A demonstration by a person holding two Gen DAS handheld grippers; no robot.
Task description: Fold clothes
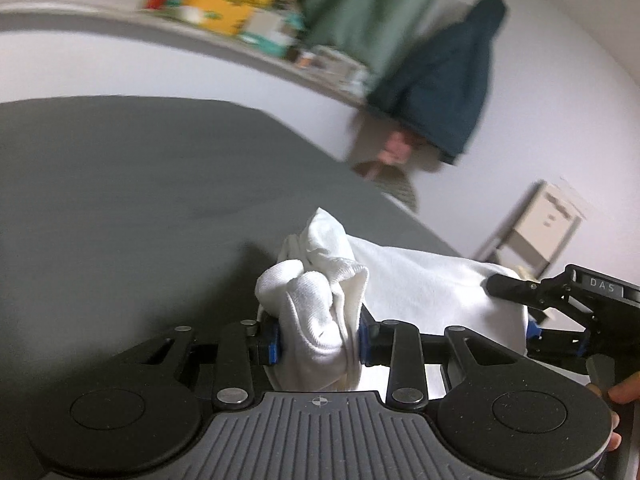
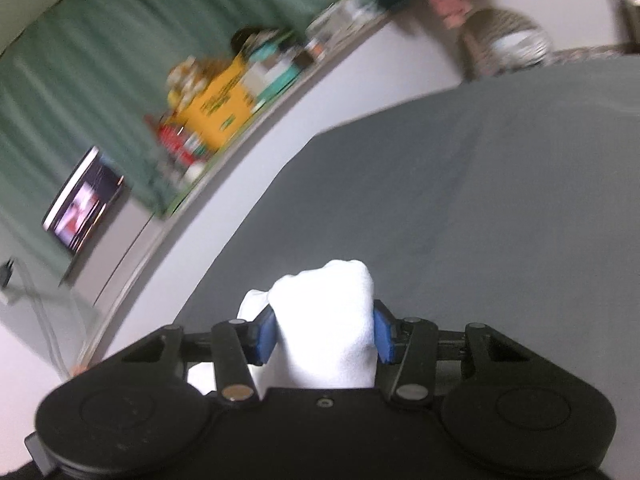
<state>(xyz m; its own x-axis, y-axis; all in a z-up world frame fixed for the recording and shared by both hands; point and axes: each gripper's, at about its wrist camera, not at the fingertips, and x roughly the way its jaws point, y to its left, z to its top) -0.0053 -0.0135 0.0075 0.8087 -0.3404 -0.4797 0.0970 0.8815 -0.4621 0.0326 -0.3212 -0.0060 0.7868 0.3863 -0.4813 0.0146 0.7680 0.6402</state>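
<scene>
A white garment (image 1: 420, 280) hangs stretched between both grippers above a grey bed sheet (image 1: 140, 184). My left gripper (image 1: 320, 342) is shut on a bunched corner of the white garment, which bulges up between its blue pads (image 1: 273, 344). In the same view the right gripper (image 1: 532, 320) shows at the right edge, holding the cloth's other end. In the right wrist view my right gripper (image 2: 325, 338) is shut on a thick white wad of the garment (image 2: 326, 320), squeezed between its blue pads (image 2: 384, 338). Both views are blurred by motion.
A white ledge (image 1: 120, 24) behind the bed carries a yellow box (image 1: 228, 0) and other packets. Green curtains (image 1: 360, 0) and a dark blue jacket (image 1: 444, 80) hang beyond. A lit screen (image 2: 84, 200) stands at left in the right wrist view. A pale chair (image 1: 536, 228) stands beside the bed.
</scene>
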